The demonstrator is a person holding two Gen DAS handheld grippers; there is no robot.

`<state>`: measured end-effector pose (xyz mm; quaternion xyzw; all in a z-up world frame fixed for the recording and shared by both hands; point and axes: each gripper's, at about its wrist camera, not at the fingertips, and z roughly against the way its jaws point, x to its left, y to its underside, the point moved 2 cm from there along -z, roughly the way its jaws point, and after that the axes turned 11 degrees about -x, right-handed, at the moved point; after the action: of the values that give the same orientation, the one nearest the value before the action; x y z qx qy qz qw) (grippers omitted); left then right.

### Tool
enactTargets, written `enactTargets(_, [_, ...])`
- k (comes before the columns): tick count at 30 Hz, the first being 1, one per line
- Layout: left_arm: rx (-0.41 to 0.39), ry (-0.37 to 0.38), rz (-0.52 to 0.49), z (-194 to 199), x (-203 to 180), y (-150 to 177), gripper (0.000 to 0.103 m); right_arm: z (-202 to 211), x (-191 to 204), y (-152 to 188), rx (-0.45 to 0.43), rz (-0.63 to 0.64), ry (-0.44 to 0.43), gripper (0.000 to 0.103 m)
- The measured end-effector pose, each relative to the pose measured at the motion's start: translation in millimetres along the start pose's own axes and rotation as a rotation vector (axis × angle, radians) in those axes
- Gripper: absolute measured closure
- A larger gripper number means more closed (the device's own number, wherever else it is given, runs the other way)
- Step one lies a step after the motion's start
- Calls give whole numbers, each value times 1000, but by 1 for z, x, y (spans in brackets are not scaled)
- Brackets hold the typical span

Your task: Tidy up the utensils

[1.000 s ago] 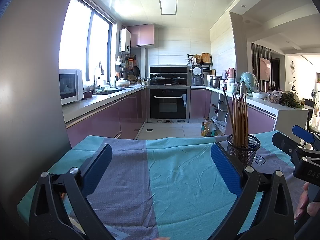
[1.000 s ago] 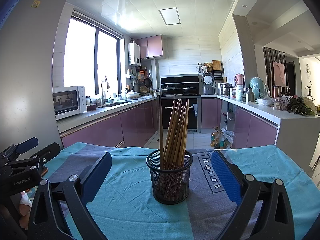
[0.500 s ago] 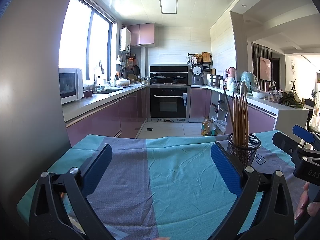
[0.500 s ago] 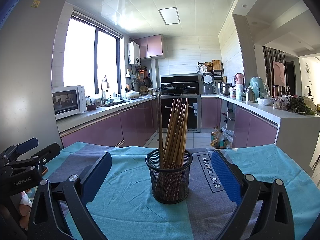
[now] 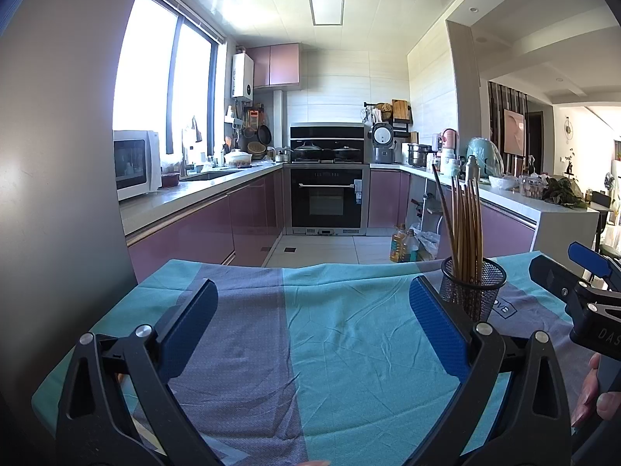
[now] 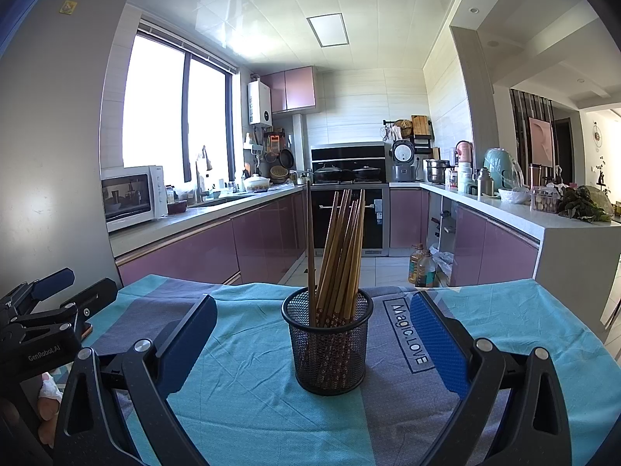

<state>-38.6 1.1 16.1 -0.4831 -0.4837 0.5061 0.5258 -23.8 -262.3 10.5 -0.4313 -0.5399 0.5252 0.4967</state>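
Observation:
A black mesh holder (image 6: 328,343) stands upright on the teal and grey tablecloth (image 6: 248,400), filled with several brown wooden chopsticks (image 6: 343,248). My right gripper (image 6: 313,332) is open, its blue-padded fingers either side of the holder and a little nearer than it, not touching. In the left wrist view the same holder (image 5: 474,285) with its chopsticks (image 5: 465,225) sits at the right, just beyond the right finger. My left gripper (image 5: 312,316) is open over bare tablecloth (image 5: 330,334) with nothing between its fingers.
Each gripper shows at the other view's edge: the right one (image 5: 582,295), the left one (image 6: 42,322), with hands below. Past the table's far edge lie a kitchen floor, purple cabinets (image 6: 186,252), an oven (image 5: 328,198) and oil bottles (image 6: 421,270). A grey fridge wall (image 5: 50,155) stands left.
Both views have crept very slightly; the holder sits a touch lower and closer in the right wrist view. Neither gripper has changed its opening.

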Motion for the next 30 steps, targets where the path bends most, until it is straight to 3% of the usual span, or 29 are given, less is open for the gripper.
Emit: enactTargets(30, [6, -2, 1, -1, -1, 7, 6, -4, 2, 2, 0, -3, 1, 7])
